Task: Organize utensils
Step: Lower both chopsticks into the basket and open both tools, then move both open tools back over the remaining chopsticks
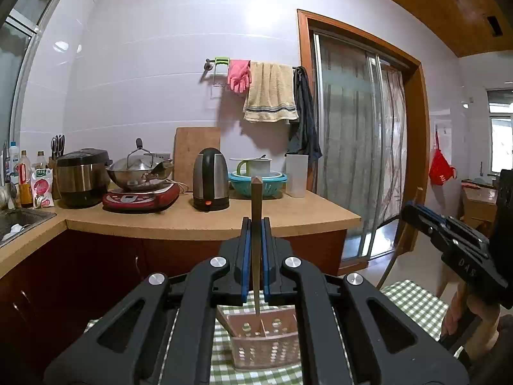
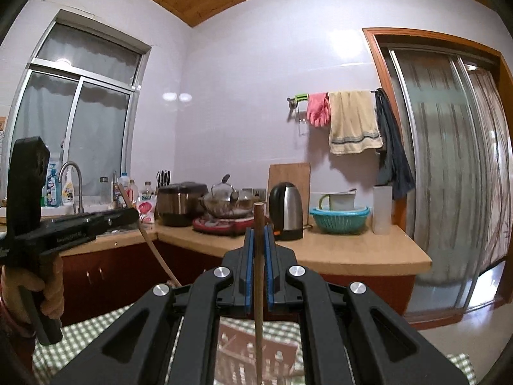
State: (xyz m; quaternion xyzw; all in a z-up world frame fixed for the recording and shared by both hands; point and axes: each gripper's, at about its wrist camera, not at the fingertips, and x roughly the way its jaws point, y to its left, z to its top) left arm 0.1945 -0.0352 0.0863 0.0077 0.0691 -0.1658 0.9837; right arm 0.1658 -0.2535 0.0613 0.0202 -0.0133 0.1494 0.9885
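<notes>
Jaws of both grippers each clench what looks like an upright chopstick (image 1: 256, 211) above the basket (image 1: 266, 349).

The cloth (image 1: 413, 304) is green-and-white check. The basket (image 1: 266, 346) is translucent pink. Each chopstick (image 1: 256, 199) is brown wood. Black hand-held gripper (image 1: 256, 224) has blue pads (image 1: 246, 256). Glove (image 1: 239, 75) pink, towel (image 1: 271, 91) beige with blue stripes, bowl (image 1: 256, 186) teal, tabletop (image 1: 192, 218) tan.

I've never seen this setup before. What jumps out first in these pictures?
Each black tool, the left tool and the right tool, is clamped on an upright chopstick. Below them a perforated plastic basket sits on a green checked cloth. Behind, a pink glove hangs above the kitchen counter.
</notes>
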